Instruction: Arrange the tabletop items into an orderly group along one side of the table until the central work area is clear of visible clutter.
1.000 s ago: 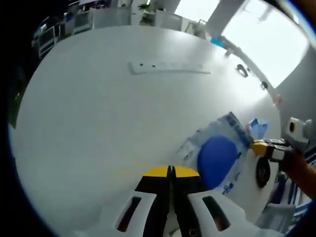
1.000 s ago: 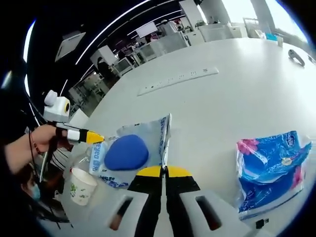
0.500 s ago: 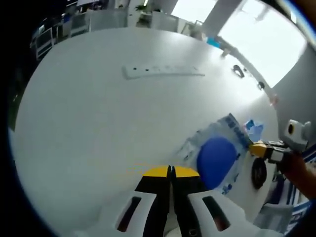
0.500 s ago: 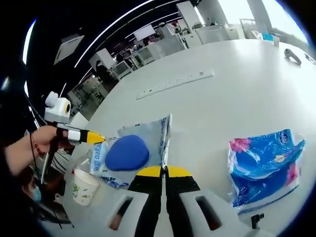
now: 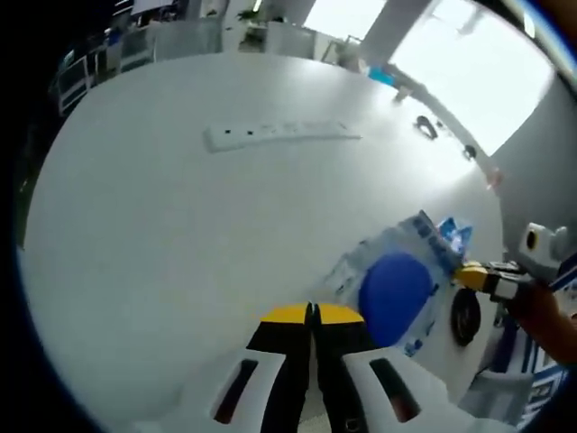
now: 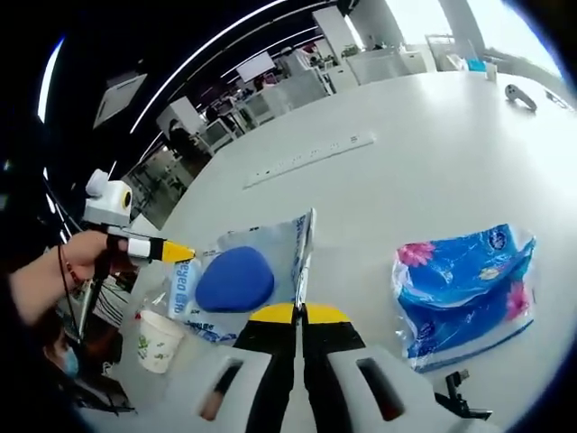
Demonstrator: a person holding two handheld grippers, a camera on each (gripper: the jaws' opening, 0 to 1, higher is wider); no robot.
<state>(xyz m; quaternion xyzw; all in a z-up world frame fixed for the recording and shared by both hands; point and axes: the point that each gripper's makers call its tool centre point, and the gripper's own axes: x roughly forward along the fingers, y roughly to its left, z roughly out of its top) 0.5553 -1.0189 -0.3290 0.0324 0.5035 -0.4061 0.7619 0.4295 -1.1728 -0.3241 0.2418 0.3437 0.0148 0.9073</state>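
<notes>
White round table (image 6: 433, 153), clear packet (image 6: 236, 275) with a blue pad pinched at its near edge.
Right gripper (image 6: 299, 313) clamps the packet; left gripper (image 5: 312, 313) hovers pressed closed, empty. Packet print unreadable. Blue tissue pack (image 6: 464, 284) lies right; paper cup (image 6: 158, 341) near left.

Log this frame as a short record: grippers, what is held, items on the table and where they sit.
left gripper: shut, holds nothing
right gripper: shut on the edge of the clear bag
bag contents: blue round item
paper cup: upright, left of the bag in the right gripper view
blue tissue pack: right of the bag, apart from it
power strip: farther across the white table
</notes>
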